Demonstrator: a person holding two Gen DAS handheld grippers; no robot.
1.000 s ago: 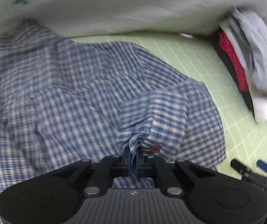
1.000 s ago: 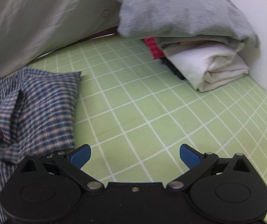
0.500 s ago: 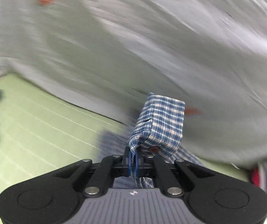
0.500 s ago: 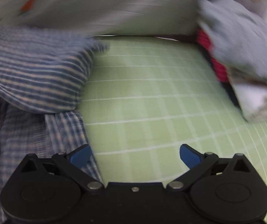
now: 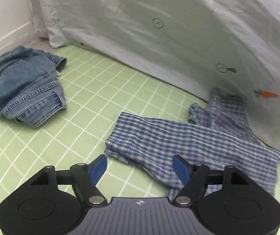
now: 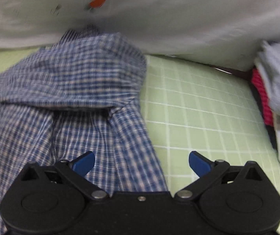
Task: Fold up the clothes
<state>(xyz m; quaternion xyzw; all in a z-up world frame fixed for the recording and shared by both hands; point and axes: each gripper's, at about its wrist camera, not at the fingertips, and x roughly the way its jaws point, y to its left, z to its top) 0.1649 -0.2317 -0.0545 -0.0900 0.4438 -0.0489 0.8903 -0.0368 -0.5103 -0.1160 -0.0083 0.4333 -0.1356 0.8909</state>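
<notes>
Since the earlier frame, your left hand-held gripper has just been opening and released the plaid shirt, which now lies rumpled on the green worktop near unfolded jeans. Right view: your right hand-held gripper stands apart, empty; one fold is laid over the shirt, with more folding left.

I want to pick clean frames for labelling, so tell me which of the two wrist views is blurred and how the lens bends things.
Left wrist view: mostly sharp, the jeans show crisp stitching; only the plaid shirt is a little smeared. Right wrist view: motion-blurred, the plaid shirt and the folded pile look soft. Both views: fisheye, the mat grid lines curve toward the dark corners.
</notes>
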